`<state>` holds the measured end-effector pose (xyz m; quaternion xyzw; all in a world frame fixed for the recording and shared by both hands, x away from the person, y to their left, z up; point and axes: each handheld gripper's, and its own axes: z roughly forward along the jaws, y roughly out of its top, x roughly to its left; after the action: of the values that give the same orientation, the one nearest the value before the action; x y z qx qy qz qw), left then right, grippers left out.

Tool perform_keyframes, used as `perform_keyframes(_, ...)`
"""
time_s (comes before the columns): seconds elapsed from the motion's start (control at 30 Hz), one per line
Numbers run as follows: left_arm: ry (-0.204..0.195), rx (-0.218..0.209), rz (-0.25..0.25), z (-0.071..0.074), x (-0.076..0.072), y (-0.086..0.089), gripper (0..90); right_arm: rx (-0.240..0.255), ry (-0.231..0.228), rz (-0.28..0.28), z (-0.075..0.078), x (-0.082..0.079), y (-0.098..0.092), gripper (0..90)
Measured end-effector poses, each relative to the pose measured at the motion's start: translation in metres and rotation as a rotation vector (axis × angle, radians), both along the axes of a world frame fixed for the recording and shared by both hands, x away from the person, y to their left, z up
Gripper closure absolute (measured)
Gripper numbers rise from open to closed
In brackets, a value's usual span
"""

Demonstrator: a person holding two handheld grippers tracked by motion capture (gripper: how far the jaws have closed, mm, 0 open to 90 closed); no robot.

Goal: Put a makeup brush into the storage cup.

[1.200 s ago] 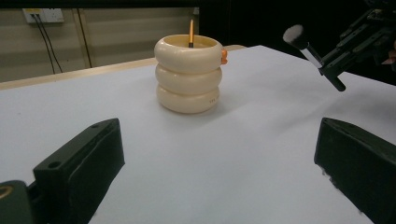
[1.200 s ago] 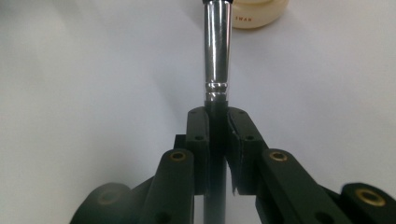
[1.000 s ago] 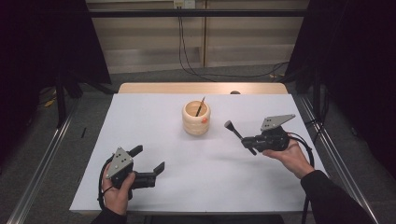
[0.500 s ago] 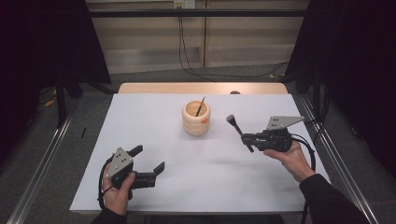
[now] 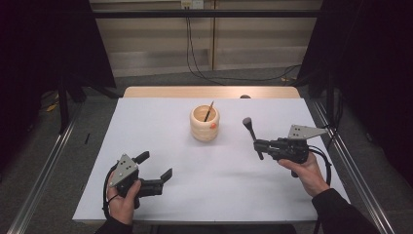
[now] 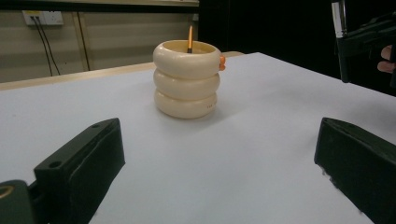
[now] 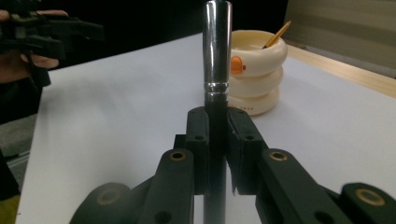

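Observation:
A cream ribbed holder (image 5: 204,127) stands at the table's middle back, with a thin stick (image 5: 209,111) leaning inside it and an orange mark on its side. Right of the holder, my right gripper (image 5: 258,145) is shut on a brush (image 5: 250,130) with a black handle and silver ferrule, held above the table with the tip pointing up and away. The right gripper view shows that brush (image 7: 217,51) rising between the closed pads (image 7: 198,135), with the holder (image 7: 254,70) behind it. My left gripper (image 5: 155,165) rests open at the front left, its jaws wide apart and facing the holder (image 6: 187,79).
A white sheet (image 5: 146,126) covers the table, and a wooden strip (image 5: 209,91) shows along its far edge. Metal rails run down both sides of the table. Cables hang on the back wall. Dark curtains stand left and right.
My right gripper has shifted slightly right and away with the brush, whose tip now stands a little higher. The left gripper has stayed where it was.

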<state>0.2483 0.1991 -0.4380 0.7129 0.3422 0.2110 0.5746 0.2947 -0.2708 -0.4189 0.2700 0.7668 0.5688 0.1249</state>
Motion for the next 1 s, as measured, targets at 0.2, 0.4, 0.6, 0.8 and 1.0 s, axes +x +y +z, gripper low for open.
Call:
perform_keyframes(0.2,-0.008,-0.007,0.000,0.001,-0.001,0.000,1.5,0.068,-0.038,-0.002,0.002,-0.005,-0.004,80.0)
perform_keyframes(0.4,-0.009,-0.016,0.000,0.002,-0.002,0.000,1.4,0.098,-0.060,0.002,-0.002,-0.011,-0.003,79.9)
perform_keyframes(0.6,-0.008,-0.024,-0.006,0.002,-0.003,-0.002,1.5,0.112,-0.067,0.012,0.000,-0.013,0.000,79.9)
perform_keyframes(0.8,-0.011,-0.033,-0.009,0.004,-0.003,-0.005,1.4,0.129,-0.069,0.001,0.001,-0.014,-0.002,79.9)
perform_keyframes(1.0,-0.023,-0.034,-0.021,0.010,0.000,-0.009,1.7,0.135,-0.072,0.013,0.003,-0.015,0.001,79.9)
